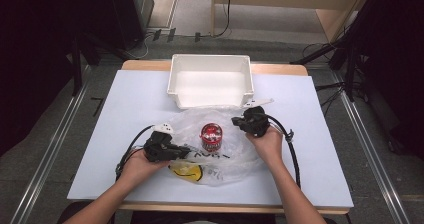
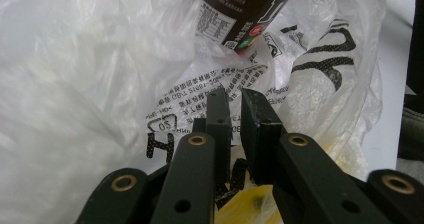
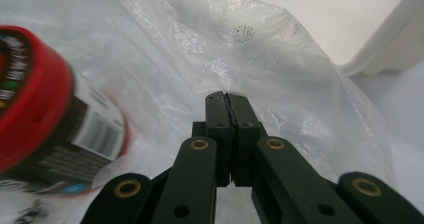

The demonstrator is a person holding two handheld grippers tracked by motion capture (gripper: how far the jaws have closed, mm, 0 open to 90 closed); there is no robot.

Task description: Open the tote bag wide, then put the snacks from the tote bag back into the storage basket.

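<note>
A clear plastic bag point(image 1: 220, 144) lies crumpled near the middle of the counter point(image 1: 125, 109), toward its near edge, just in front of a white bin point(image 1: 210, 81) that stands at the far edge. A can point(image 1: 211, 135) with a red top and a black label stands upright on or in the bag; which of the two I cannot tell. Its label carries a barcode and small white print, too fine to read. The bag bears black printed writing, blocks of small characters and some large letters, none of it legible; a yellow patch point(image 1: 187, 171) shows through the film at the bag's near side.

The left tongs point(image 2: 235, 101) sit at the bag's left edge with a narrow gap between them, over the printed film; the pads do not press on it. The right tongs point(image 3: 229, 100) are pressed together at the bag's right side, against the film; whether a fold of it is pinched between them cannot be told.
</note>
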